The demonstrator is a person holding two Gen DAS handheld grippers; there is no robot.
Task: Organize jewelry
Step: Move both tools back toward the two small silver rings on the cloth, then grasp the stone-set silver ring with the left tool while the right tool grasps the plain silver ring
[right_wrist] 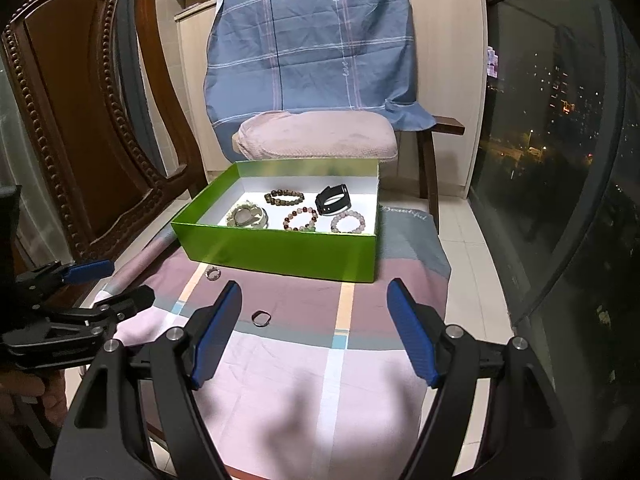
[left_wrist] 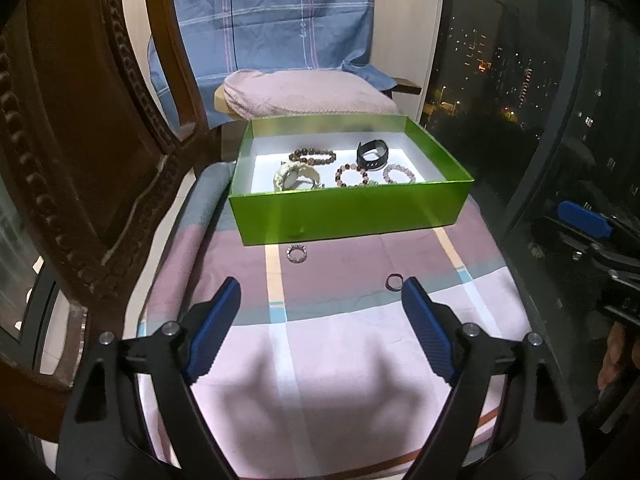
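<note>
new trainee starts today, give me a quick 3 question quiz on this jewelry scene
1. True or false: the green box already holds five pieces.
2. How many rings lie on the cloth outside the box?
3. Which ring lies nearer the box: A, the beaded ring, or B, the plain ring?

Key: 1 true: three bead bracelets, a pale watch, a black band. 2 two. 3 A. Both hand-held grippers, left and right, are open and empty.

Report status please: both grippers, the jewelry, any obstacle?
Left gripper open, empty; right gripper open, empty. Beaded ring and plain ring lie on cloth, outside green box. Nothing in the way.
</note>
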